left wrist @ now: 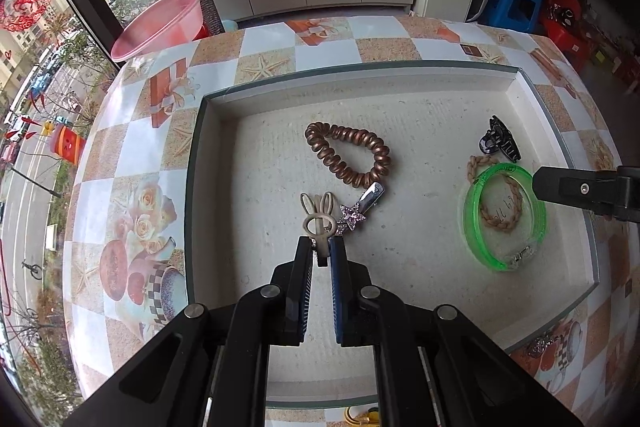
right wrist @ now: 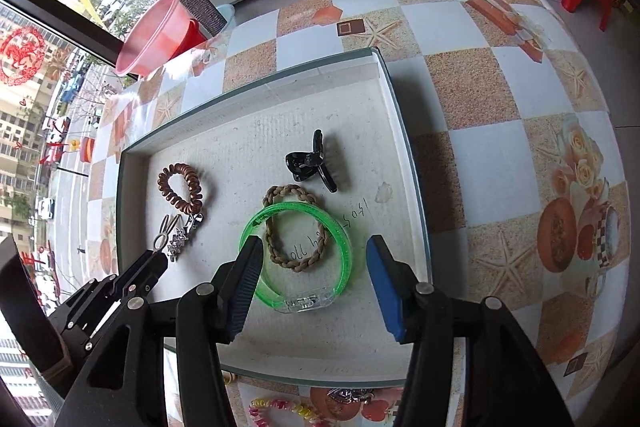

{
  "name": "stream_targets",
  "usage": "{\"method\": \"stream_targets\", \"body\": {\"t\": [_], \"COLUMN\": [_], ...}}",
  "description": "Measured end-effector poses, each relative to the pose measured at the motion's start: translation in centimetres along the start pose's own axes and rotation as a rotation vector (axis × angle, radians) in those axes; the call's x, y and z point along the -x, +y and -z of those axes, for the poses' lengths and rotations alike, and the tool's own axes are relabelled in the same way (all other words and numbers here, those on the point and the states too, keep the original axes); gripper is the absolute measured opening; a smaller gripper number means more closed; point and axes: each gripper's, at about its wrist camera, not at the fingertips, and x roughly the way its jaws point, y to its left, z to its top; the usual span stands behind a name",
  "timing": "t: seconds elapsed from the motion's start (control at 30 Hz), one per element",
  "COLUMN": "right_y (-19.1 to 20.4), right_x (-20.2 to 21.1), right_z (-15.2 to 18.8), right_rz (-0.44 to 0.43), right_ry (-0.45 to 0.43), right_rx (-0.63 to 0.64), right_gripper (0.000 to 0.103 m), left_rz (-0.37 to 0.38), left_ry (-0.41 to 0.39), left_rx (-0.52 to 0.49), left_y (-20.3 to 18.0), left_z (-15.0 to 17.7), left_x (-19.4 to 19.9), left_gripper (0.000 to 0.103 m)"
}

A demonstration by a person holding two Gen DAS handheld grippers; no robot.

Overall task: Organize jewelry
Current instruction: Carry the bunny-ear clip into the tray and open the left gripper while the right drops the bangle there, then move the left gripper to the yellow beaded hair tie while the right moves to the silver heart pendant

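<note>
The left gripper (left wrist: 321, 254) is clamped on the near end of a beige bunny-ear hair clip (left wrist: 317, 213), low in the left half of the shallow tray (left wrist: 360, 95); placing this piece looks like the step in hand, so the next move calls for a straight lift clear of the star clip (left wrist: 358, 209) touching its right side. The bunny clip's long axis runs near-to-far, ears pointing away. The right gripper (right wrist: 312, 267) hangs with fingers apart over the green bangle (right wrist: 300, 255) and braided band (right wrist: 298, 227).
</note>
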Motion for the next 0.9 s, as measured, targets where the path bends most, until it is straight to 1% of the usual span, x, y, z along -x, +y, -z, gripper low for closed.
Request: {"method": "stream_targets", "body": {"t": [0.1,0.27,0.5,0.53,0.57,0.9], "right_y": [0.1,0.2,-0.2,-0.3,-0.3,-0.9], "right_x": [1.2,2.9,4.8,5.0,5.3,6.9], "right_z": [0.0,0.9,3.3,3.7,4.2,8.9], "right_rz": [-0.011,-0.003,-0.017,-0.02,-0.021,-0.011], "right_ry": [-0.014,-0.035,-0.041,-0.041,-0.041,-0.025], "right_rx": [-0.004,0.02,-0.003,-0.005,-0.006,-0.014], "right_gripper": [0.061,0.072,0.074,0.076,0.081,0.082], "left_rz": [0.003,0.01,0.039,0.042,0.045,0.082], "left_ry": [-0.016,-0.021,-0.009,-0.008,-0.003,-0.002], "left_rx": [-0.005,-0.005,0.013,0.016,0.018,0.052], "left_y": [0.0,0.2,0.6,0.7,0.8,1.6], "left_z": [0.1,0.5,1.9,2.2,2.6,6.4], "left_x": [0.8,1.9,3.6,3.8,4.1,7.3], "left_gripper": [0.021,0.022,0.022,0.022,0.022,0.022]}}
